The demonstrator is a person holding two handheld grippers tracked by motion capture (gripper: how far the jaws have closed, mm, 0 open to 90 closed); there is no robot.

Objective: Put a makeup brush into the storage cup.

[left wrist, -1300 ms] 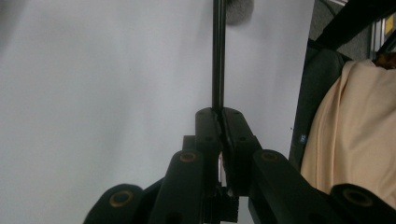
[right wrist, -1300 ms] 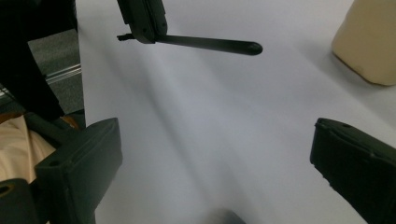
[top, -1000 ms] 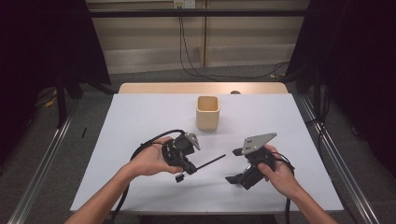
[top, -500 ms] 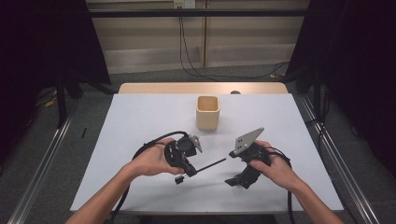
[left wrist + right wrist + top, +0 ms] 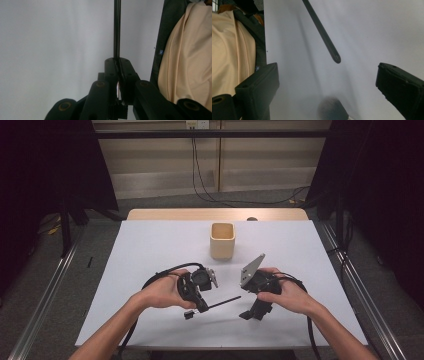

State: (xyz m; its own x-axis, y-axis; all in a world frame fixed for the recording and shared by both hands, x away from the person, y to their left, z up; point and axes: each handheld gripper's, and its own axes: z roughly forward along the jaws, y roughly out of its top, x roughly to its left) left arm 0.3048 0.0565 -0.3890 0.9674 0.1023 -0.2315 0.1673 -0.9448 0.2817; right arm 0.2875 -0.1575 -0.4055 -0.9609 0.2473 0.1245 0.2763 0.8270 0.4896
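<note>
Figure. Two hand-held grippers over a white worktop (image 5: pixel 150 250), with a thin black rod-like handle (image 5: pixel 223 302) between them.

The left gripper (image 5: pixel 192 309) has its fingers (image 5: pixel 110 68) together, clamped on one end of the handle. In the left gripper view the handle runs straight out from the closed fingertips, along the gripper's own line. In the high view its long axis lies nearly level above the worktop, rising slightly toward the person's right, and its free tip (image 5: pixel 238 297) ends just short of the right gripper (image 5: pixel 254 311).

The right gripper's fingers (image 5: pixel 259 90) stand well apart and hold nothing. In the right gripper view the handle (image 5: pixel 322 32) comes in from the top, slanting down, and its rounded tip (image 5: pixel 337 59) hangs between the two fingers but ahead of them, touching neither. A soft, blurred grey brush head (image 5: pixel 332 110) shows at the bottom edge of that view; whether it belongs to the handle cannot be told.

A pale wooden square cup (image 5: pixel 222 240) stands upright farther up the worktop, well apart from both grippers.

Judgement: the coming move appears to be a handover. It turns on the right fingers coming forward along the handle's axis until the free end lies between them, since the right hand (image 5: pixel 290 295) is the nearer to that tip.
</note>
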